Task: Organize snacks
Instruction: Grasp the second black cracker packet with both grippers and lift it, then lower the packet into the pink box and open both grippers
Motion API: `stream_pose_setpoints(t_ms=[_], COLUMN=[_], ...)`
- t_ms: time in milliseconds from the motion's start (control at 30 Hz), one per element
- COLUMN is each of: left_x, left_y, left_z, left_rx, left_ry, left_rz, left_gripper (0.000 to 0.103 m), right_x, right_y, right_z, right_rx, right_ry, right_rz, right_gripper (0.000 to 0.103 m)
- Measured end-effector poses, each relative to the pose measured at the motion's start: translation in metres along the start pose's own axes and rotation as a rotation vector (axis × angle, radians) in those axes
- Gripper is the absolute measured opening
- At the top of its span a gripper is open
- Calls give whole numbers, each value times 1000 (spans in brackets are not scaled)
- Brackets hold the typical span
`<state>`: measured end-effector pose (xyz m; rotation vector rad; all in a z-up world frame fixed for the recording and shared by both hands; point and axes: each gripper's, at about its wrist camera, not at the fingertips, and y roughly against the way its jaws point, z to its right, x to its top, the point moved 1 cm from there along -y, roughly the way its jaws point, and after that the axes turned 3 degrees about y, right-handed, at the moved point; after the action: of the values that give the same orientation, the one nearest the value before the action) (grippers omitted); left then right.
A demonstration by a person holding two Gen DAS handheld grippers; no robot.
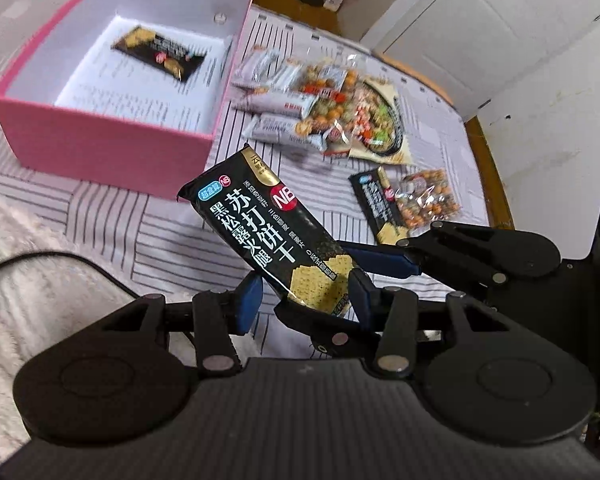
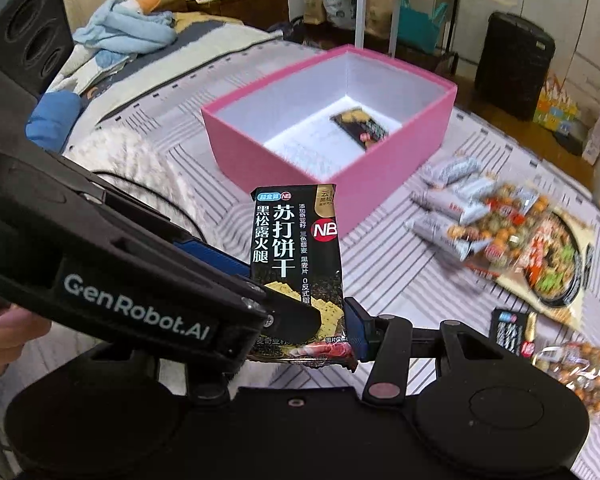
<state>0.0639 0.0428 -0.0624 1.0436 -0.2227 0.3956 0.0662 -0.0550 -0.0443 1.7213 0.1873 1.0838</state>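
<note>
Both the left gripper (image 1: 304, 300) and right gripper (image 2: 300, 328) clamp one black cracker packet (image 1: 268, 236) above the striped bed (image 1: 140, 220), near the pink box (image 1: 112, 136). Only the right wrist view shows a blue blanket (image 2: 128, 28) and black suitcase (image 2: 512, 64); the left alone shows a white door (image 1: 500, 20).

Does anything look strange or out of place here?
Yes: one black cracker pack is gripped by both tongs, left and right, at its bottom end. Other snacks lie loose beside the pink box.
</note>
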Motion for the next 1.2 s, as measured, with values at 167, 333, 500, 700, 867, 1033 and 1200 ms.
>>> stream_pose_setpoints(t_ms=[167, 333, 500, 700, 867, 1033, 1200], left_x=[10, 25, 56, 106, 134, 161, 173], left_y=[23, 36, 36, 5, -32, -59, -70], left_z=[1, -14, -34, -68, -98, -117, -126], left_rx=[-10, -31, 0, 52, 78, 69, 72], left_ry=[-18, -9, -11, -2, 18, 85, 120], left_rz=[68, 151, 198, 206, 142, 82, 72], left_gripper=[45, 46, 48, 49, 49, 49, 49], right_x=[24, 50, 82, 110, 121, 137, 144], right_y=[9, -6, -32, -93, -132, -153, -165], right_z=[-7, -5, 0, 24, 34, 48, 50], right_rx=[-34, -23, -37, -6, -12, 9, 11], right_ry=[57, 94, 157, 150, 157, 156, 171], right_rz=[42, 82, 121, 117, 63, 22, -5], right_gripper=[54, 54, 54, 54, 54, 54, 54])
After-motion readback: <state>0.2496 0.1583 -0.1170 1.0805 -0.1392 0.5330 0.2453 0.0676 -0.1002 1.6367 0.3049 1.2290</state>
